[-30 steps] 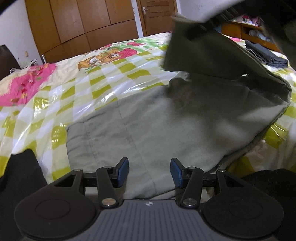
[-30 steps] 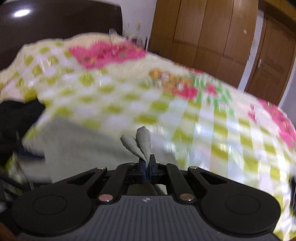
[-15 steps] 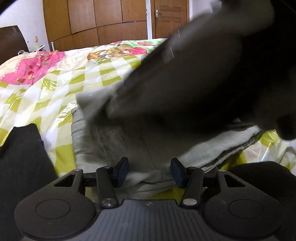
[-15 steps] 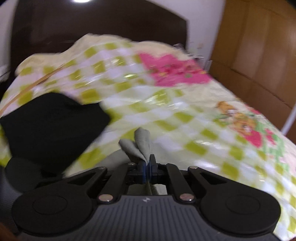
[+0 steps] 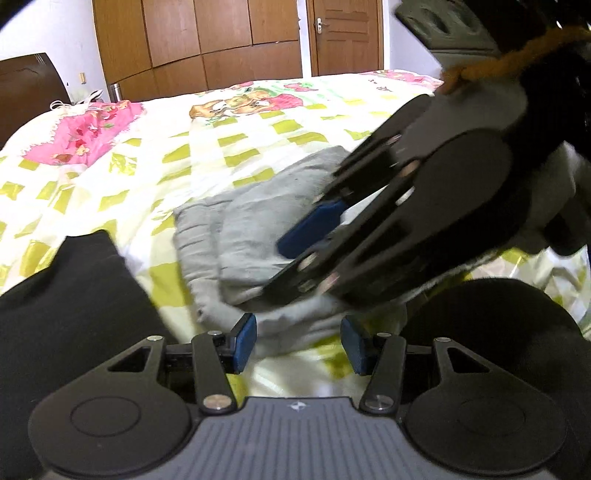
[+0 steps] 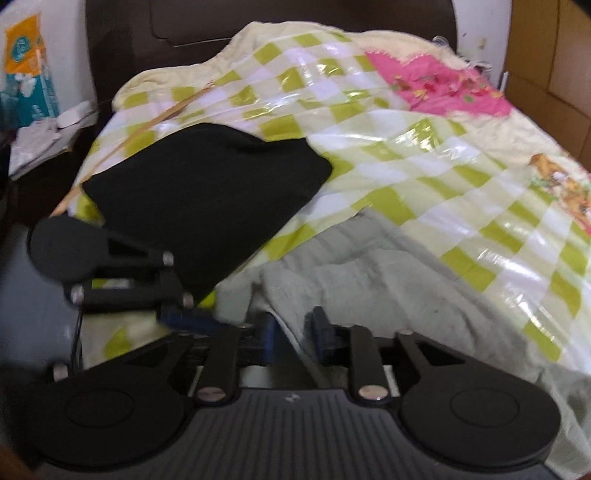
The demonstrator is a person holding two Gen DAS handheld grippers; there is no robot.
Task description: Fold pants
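Here both the left gripper [image 5: 298,343] and right gripper [image 6: 293,338] have jaws parted, empty, above the folded grey pants [image 5: 255,229].

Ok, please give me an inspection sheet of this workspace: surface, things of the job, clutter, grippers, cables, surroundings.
Surface: bed with checked green-white cover, glossy.
Job's things: grey pants, folded over in layers, lying on the cover.
Clutter: black garment beside the pants.
Grippers: left gripper open, at the near edge of the pants; right gripper open, fabric edge between its fingers, not clamped.
Cables: thin white cord near the headboard; kind unclear.
Surroundings: wooden wardrobe, door, dark headboard, printed bag.
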